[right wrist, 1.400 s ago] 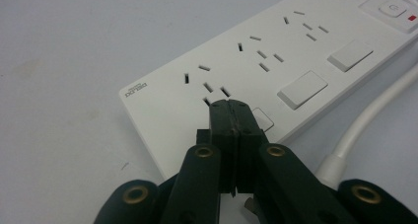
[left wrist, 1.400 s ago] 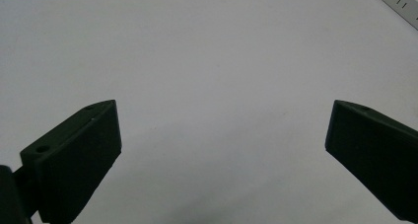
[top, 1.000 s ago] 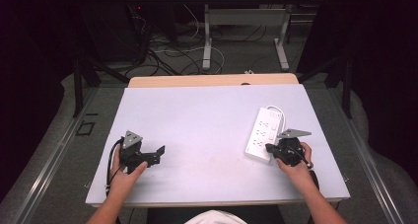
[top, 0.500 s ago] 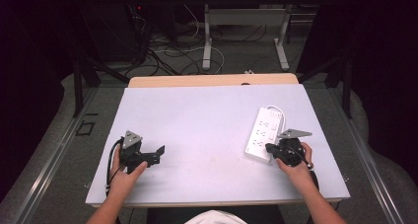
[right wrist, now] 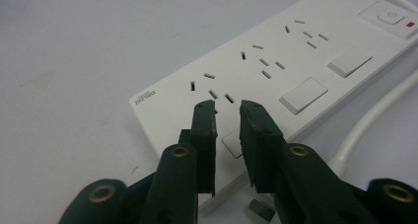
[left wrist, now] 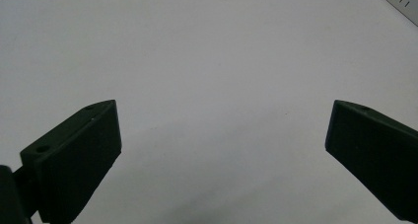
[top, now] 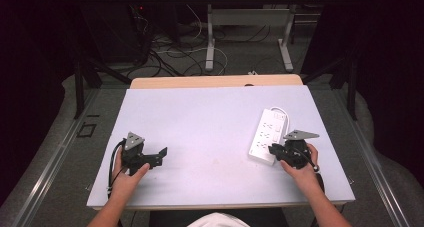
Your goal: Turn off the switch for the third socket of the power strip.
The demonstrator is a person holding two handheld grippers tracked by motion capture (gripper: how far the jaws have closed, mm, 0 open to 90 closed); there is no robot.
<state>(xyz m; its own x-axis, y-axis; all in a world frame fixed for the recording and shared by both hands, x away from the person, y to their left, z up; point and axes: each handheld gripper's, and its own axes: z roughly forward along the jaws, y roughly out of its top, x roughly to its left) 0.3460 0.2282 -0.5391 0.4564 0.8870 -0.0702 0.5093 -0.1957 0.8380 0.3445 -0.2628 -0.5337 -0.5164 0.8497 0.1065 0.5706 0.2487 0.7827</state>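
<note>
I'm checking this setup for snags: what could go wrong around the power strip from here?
The right claw hangs over the near end of the power strip, its jaws just opened a little and empty; they could slip into a socket slot. The strip lies loose near the table edge, so a push might slide it. Its white cable could snag the claw.

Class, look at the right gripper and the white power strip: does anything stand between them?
Nothing visible does. The right gripper hangs over the near end of the power strip, jaws slightly apart after just opening, with nothing between them.
</note>
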